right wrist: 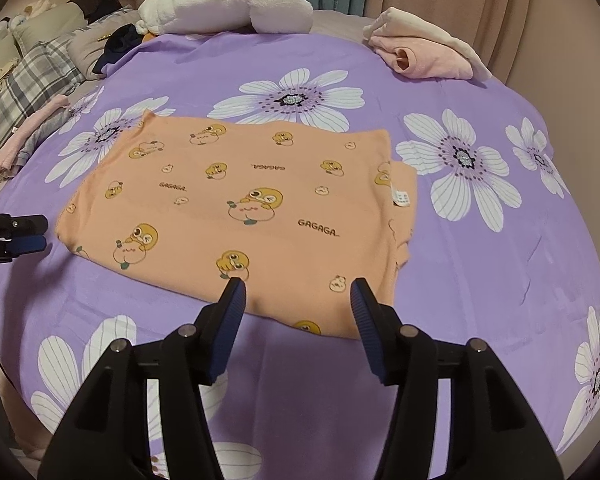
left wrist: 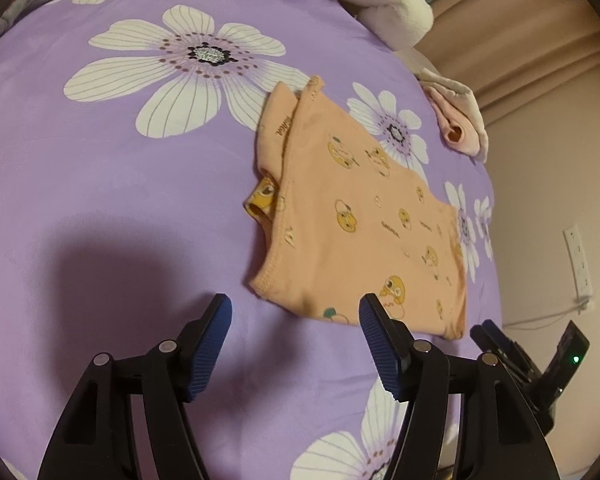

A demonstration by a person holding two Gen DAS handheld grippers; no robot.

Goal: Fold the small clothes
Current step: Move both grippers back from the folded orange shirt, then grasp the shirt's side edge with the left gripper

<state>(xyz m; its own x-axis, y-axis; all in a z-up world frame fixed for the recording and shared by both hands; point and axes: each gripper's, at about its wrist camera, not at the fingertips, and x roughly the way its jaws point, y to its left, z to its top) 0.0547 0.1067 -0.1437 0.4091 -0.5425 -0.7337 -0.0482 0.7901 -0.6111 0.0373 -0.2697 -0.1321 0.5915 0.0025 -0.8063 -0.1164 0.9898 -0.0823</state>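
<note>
You have the orange baby top [right wrist: 236,208] lying flat on the bed's purple flowered sheet [right wrist: 460,272], already doubled over itself, so both hand-held grippers sit just off its near edge with nothing in them. Your left hand-held gripper [left wrist: 296,312] has its jaws spread over bare sheet beside the collar-side corner; the pads touch no cloth. Your right hand-held gripper [right wrist: 298,296] is likewise spread, its tips framing the near hem, apparently without pinching it. That placement reads as lining up for the next fold, one hand at each end of the near edge.

The top is peach-orange cotton printed with yellow duck figures and the word GAGAGA. A white care label [right wrist: 402,198] pokes out at the right-hand fold, and a small yellow sleeve opening [left wrist: 260,200] shows by the neckline. Folded pink clothes [right wrist: 428,56] wait well apart at the far edge.
</note>
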